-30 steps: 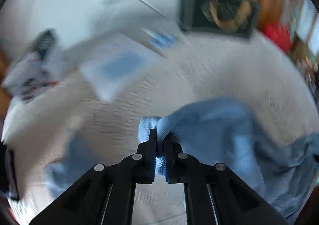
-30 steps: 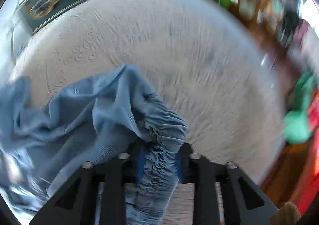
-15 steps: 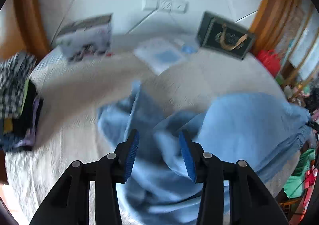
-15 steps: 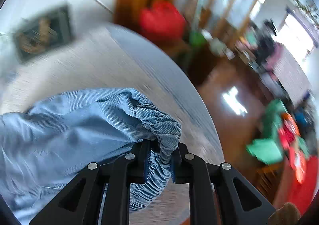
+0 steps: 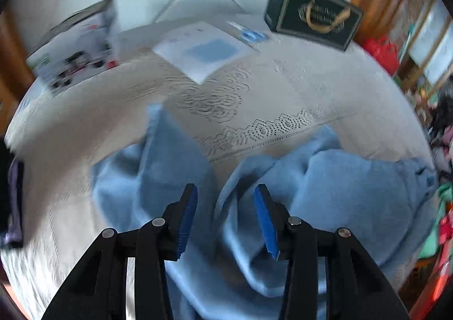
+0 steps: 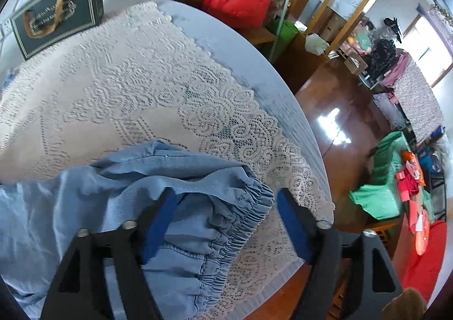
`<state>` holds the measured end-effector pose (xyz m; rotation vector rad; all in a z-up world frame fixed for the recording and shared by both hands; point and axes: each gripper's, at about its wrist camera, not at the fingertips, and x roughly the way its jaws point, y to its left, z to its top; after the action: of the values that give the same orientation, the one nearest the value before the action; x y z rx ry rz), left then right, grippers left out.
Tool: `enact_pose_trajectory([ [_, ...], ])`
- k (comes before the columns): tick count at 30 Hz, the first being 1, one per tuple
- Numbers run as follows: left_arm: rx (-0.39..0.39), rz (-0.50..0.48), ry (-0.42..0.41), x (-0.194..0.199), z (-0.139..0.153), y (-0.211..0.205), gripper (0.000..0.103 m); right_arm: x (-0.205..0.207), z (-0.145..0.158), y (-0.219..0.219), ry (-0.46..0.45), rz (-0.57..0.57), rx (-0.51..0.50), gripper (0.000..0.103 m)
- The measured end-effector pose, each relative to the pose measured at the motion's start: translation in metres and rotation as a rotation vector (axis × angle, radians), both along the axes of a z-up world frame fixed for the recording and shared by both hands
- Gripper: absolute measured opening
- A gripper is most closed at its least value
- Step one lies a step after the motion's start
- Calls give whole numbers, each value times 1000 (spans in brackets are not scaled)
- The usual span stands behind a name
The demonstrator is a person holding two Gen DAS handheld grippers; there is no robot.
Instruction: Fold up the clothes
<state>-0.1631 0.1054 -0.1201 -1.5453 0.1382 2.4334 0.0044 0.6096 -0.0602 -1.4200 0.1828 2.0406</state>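
In the left wrist view the left gripper (image 5: 225,216) hangs with its fingers spread apart and empty above the crumpled blue garment (image 5: 325,192), which lies in loose folds on the near part of the lace tablecloth (image 5: 254,87), though blur makes its outline uncertain. In the right wrist view the right gripper (image 6: 226,223) is likewise released, fingers wide either side of the elastic waistband (image 6: 240,223) near the table's right edge, probably so the cloth can settle flat

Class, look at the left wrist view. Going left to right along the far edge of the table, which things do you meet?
White printed box → white packet with a blue square → small blue item → dark gift bag.
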Motion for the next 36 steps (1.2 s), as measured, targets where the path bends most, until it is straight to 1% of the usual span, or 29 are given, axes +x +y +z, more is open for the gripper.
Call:
enact_pose_trajectory([
  [3, -62, -28, -18, -22, -23, 16, 43, 3, -5, 12, 4, -20, -33, 79],
  [4, -74, -36, -32, -28, -31, 19, 43, 5, -8, 16, 5, -30, -48, 82],
  [5, -75, -42, -52, -31, -37, 21, 43, 7, -11, 21, 6, -39, -63, 84],
  [9, -49, -99, -122, -31, -56, 31, 43, 11, -24, 36, 18, -74, -125, 86],
  [11, -56, -131, -135, -27, -64, 38, 42, 10, -35, 43, 30, -95, -164, 91],
  [12, -71, -144, -117, -24, -63, 43, 32, 8, -40, 47, 37, -107, -181, 92],
  [13, -76, -149, -110, -22, -61, 46, 19, 7, -45, 49, 40, -117, -192, 92],
  [14, -81, -136, -107, -21, -59, 46, 3, 5, -50, 51, 38, -126, -197, 93],
  [15, -94, -111, -88, -22, -56, 45, 3, 2, -56, 53, 34, -136, -199, 95],
  [16, -97, -87, -63, -22, -52, 42, 3, 0, -62, 55, 30, -146, -202, 99],
  [18, -106, -18, -7, -25, -41, 31, 2, -6, -73, 57, -2, -150, -185, 99],
  [19, -107, 27, 26, -26, -32, 21, 2, -9, -78, 55, -24, -132, -182, 83],
  [20, -111, 65, 61, -27, -23, 11, 2, -13, -81, 52, -48, -107, -181, 56],
  [21, -120, 98, 96, -27, -13, 2, 2, -16, -77, 46, -49, -87, -160, 48],
  [22, -121, 131, 129, -25, -1, -9, 2, -18, -68, 40, -39, -69, -129, 26],
  [23, -109, 163, 159, -23, 12, -20, 2, -20, -59, 34, -29, -52, -99, 21],
  [24, -98, 195, 189, -21, 25, -32, 2, -21, -50, 28, -19, -35, -68, 18],
  [26, -62, 256, 250, -15, 50, -54, 2, -26, -12, 16, 69, 2, -7, 16],
  [28, -26, 328, 337, -5, 82, -78, 2, -34, 26, 7, 168, 34, 47, 15],
  [30, 2, 394, 418, 0, 105, -98, 2, -45, 61, 0, 254, 63, 103, 15],
  [32, 21, 437, 478, 0, 119, -111, 4, -66, 79, -1, 297, 81, 149, 16],
  [33, 27, 440, 474, -7, 120, -115, 5, -77, 87, -2, 317, 90, 171, 17],
  [34, 31, 436, 446, -16, 117, -120, 6, -93, 89, 1, 327, 92, 167, 25],
  [35, 37, 428, 410, -25, 112, -125, 17, -105, 86, 3, 325, 88, 157, 49],
  [36, 40, 420, 353, -34, 104, -129, 27, -116, 80, 5, 304, 86, 141, 60],
])
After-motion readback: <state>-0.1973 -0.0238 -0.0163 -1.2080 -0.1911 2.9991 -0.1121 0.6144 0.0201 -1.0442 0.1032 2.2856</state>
